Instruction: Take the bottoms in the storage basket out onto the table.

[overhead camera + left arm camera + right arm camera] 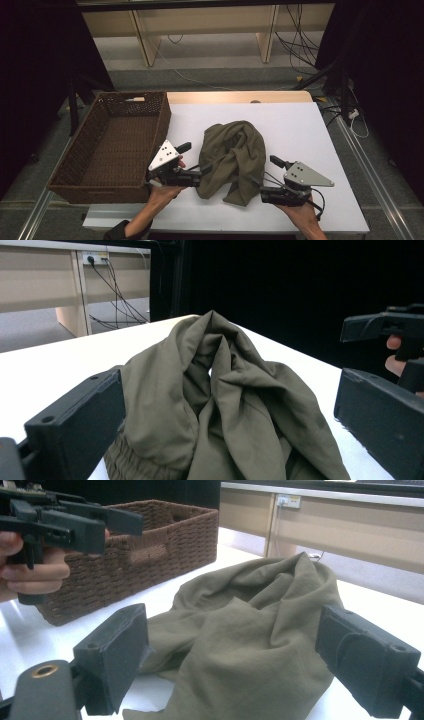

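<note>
The crumpled olive-green cloth garment (232, 159) lies on the white worktop (310, 135), between both open-fingered grippers; a firm pinch should be taken on a thick fold at each side. The woven brown wicker basket (112, 145) is seen whole from above; an elastic hem is seen in the left gripper view.

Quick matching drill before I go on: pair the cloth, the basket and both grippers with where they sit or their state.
Things:
1. crumpled olive-green cloth
2. brown woven wicker basket
3. left gripper
4. right gripper

Places or states:
A. at the table's left edge, nothing inside
B. jaws open at the cloth's right side
C. heaped mid-table
D. jaws open at the cloth's left side

Pairs: 1-C, 2-A, 3-D, 4-B
</note>
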Motion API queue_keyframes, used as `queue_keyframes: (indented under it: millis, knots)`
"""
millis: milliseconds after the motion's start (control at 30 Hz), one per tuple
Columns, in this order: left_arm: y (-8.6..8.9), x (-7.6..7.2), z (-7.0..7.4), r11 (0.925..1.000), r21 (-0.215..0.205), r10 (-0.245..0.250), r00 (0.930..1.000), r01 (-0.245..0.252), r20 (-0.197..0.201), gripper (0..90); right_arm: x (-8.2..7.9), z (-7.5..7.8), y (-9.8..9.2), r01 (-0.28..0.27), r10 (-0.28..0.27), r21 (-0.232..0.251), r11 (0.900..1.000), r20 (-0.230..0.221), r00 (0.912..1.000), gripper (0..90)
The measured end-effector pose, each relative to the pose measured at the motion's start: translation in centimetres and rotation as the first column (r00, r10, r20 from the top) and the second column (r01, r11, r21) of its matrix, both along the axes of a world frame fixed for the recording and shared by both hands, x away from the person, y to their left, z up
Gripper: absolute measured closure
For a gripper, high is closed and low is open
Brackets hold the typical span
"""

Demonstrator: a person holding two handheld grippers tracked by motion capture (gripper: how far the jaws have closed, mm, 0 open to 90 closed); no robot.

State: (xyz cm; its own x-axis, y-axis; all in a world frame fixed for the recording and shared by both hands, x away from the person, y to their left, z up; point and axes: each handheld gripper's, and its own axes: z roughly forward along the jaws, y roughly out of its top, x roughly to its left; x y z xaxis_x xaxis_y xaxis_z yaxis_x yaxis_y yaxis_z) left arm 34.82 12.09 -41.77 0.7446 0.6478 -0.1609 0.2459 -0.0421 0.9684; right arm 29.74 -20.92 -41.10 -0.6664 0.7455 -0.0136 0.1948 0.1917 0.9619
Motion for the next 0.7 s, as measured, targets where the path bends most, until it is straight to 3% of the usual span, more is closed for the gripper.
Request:
queue_keyframes:
  millis: [300,700]
  knots:
    - [0.2,-0.7,-0.5,0.9994,-0.005,0.034,0.9992,-0.034,0.020,0.0,-0.1,0.0,0.0,0.004,-0.004,-0.002,1.000,-0.002,1.0000,13.9]
    - [0.5,-1.0,-1.1,0.9996,0.017,0.022,0.9997,-0.021,-0.008,0.0,0.0,-0.1,0.0,0.006,-0.006,0.005,1.000,-0.007,1.0000,13.6]
